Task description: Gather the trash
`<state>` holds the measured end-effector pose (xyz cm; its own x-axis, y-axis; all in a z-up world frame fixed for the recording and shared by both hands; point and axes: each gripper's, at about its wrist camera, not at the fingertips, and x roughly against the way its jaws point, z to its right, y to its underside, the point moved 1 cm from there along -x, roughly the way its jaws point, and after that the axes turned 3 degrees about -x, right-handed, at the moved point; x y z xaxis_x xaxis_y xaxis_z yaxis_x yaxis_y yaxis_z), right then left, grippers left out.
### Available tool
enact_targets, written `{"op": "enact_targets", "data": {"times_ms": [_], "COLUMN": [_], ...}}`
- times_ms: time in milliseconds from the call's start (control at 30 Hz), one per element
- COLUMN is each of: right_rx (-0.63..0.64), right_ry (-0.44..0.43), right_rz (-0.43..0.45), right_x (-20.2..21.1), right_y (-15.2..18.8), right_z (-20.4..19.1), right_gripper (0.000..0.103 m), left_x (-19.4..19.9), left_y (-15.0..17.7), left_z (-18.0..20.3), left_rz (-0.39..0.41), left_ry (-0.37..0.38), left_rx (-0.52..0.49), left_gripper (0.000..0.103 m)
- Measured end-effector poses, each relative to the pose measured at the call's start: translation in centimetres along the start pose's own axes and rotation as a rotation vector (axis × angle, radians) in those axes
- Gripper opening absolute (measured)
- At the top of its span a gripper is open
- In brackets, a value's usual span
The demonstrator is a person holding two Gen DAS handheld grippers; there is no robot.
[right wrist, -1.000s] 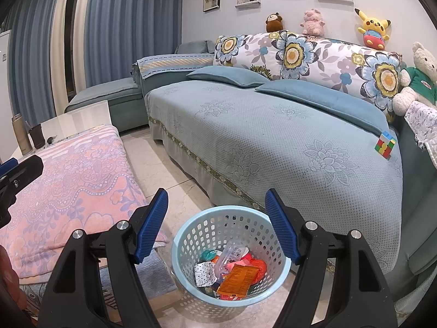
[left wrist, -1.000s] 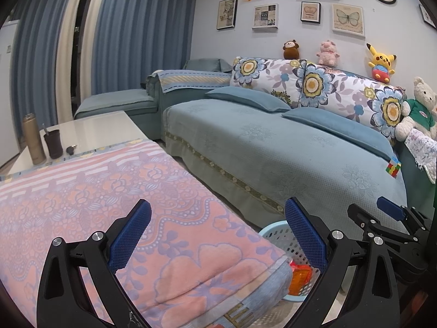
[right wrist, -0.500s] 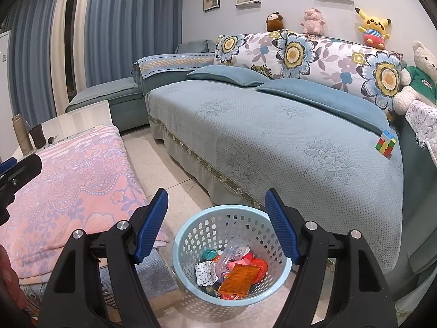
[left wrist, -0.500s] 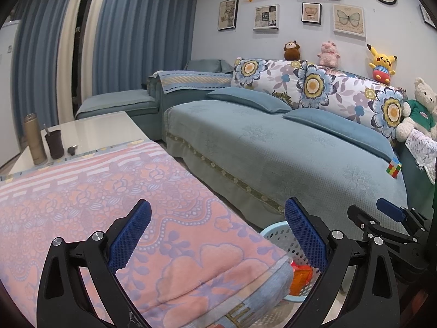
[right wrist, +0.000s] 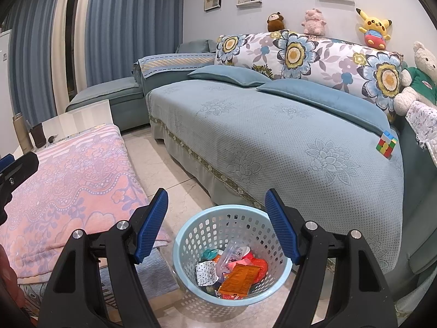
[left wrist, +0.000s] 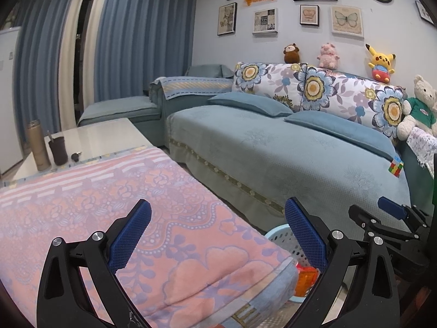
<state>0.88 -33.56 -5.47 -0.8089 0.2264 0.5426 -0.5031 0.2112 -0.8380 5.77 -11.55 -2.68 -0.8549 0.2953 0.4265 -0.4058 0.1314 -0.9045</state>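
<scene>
Trash (right wrist: 235, 268) lies piled in the pale blue basket (right wrist: 191, 235) on the floor between sofa (right wrist: 273, 142) and pink-blanketed tabletop (left wrist: 109, 205), with the right gripper (right wrist: 215, 224) above it and left gripper (left wrist: 217, 235) both spread, empty.

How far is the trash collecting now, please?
Done: wrappers already lie in the light blue basket. In hand: nothing; the left gripper and right gripper are both open and empty. Left: no loose trash shows on the pink blanket or sofa.
</scene>
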Motion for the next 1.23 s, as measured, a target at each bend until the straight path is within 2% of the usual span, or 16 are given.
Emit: {"op": "enact_targets", "data": {"times_ms": [667, 967, 1100, 1233], "right_rx": [0.027, 0.041, 0.047, 0.056], "right_ry": [-0.015, -0.024, -0.025, -0.019], "right_rz": [0.005, 0.012, 0.015, 0.018], "right_x": [-0.2, 0.3, 0.4, 0.5], "right_y": [-0.5, -0.5, -0.6, -0.8], "right_z": [-2.6, -4.0, -4.5, -4.9], "right_gripper": [0.069, 0.069, 0.069, 0.069], "left_x": [0.9, 1.3, 1.3, 1.5], "left_y": [0.9, 1.1, 1.2, 1.3], "left_z": [-2.9, -3.1, -3.3, -3.6], "left_rz": [-0.002, 0.01, -0.006, -0.003], "left_ry": [-0.071, -0.104, -0.07, -0.086], "left_rx": [0.046, 0.011, 0.011, 0.017], "left_gripper": [0.095, 0.095, 0.095, 0.095]}}
